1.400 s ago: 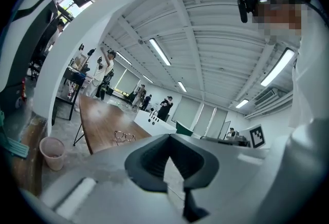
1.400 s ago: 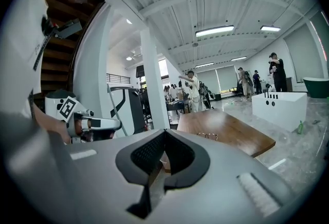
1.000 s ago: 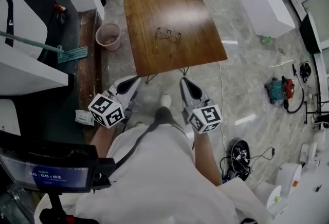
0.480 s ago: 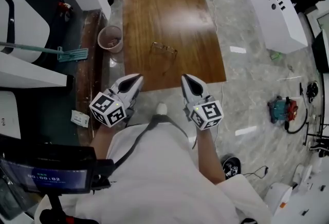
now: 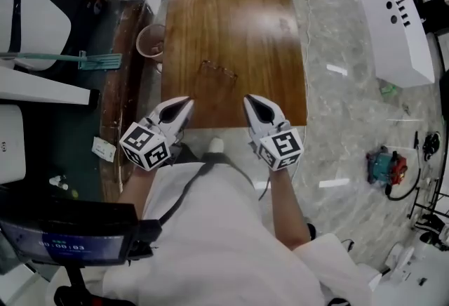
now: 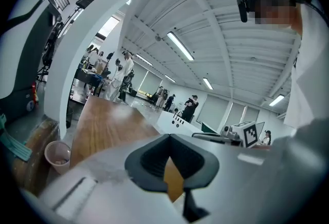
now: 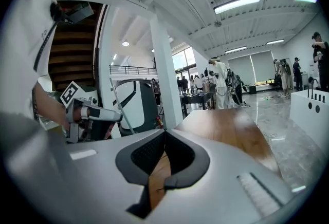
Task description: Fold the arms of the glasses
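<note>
The left gripper [image 5: 182, 107], a white two-jaw tool with a marker cube on it, has its jaws pressed together on nothing. It hovers just short of the near edge of the long brown wooden table [image 5: 231, 10]. The thin wire-framed glasses [image 5: 216, 72] lie on that table close to its near edge, ahead of both tips and between them. They are too faint to show how their arms stand. The right gripper [image 5: 254, 105] is likewise closed and empty, level with its partner.

The step in hand appears to be the approach. To do it well, both pairs of jaws would need to part before they arrive. One gripper should then steady the front of the frame at a lens rim. The other should sweep an arm inward from its tip, swinging it about the hinge rather than pressing down. So light a frame will probably skate on polished wood, so a gentle pin matters.

A round pink bin [image 5: 149, 41] stands against the table's left side, with a teal-headed mop [image 5: 95, 59] beyond it. The tabletop around the glasses is bare, with plenty of wood further on. The near edge is the one to mind, so any push is better directed away or sideways. On the right a thin white cable [image 5: 306, 24] runs along the table's side, and a white cabinet [image 5: 396, 24] stands well apart across open floor
</note>
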`<state>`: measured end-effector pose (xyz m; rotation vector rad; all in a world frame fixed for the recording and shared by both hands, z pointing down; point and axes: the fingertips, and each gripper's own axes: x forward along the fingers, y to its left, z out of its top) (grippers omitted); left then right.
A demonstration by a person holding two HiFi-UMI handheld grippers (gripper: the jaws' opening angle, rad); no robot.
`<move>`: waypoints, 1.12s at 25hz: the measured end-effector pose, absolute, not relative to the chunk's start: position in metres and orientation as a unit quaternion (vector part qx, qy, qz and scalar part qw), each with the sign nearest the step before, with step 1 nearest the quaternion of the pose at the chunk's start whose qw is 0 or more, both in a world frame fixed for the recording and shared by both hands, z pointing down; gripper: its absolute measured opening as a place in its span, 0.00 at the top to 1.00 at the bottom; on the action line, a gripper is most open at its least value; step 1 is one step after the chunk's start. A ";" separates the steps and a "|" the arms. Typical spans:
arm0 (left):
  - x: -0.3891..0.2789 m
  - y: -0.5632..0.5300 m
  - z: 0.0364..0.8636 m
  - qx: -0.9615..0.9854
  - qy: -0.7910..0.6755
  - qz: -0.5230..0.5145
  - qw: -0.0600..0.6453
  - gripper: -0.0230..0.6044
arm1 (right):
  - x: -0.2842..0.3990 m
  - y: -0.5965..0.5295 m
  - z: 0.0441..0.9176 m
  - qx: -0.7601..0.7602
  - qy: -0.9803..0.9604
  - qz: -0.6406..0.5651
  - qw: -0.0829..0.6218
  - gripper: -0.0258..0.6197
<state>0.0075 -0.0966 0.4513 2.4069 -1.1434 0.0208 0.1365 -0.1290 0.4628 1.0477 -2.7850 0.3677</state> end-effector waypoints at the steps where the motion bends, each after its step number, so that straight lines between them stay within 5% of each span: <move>1: 0.007 -0.098 0.453 0.876 -0.420 0.009 0.238 0.96 | 0.135 -0.134 0.465 0.343 -0.928 0.122 0.075 0.95; 10: -0.022 -0.114 0.466 0.863 -0.440 0.010 0.250 0.96 | 0.104 -0.164 0.486 0.319 -0.935 0.111 0.109 0.95; 28: -0.056 -0.149 0.536 0.868 -0.390 0.045 0.305 0.96 | 0.037 -0.248 0.635 0.234 -0.889 0.050 0.391 0.86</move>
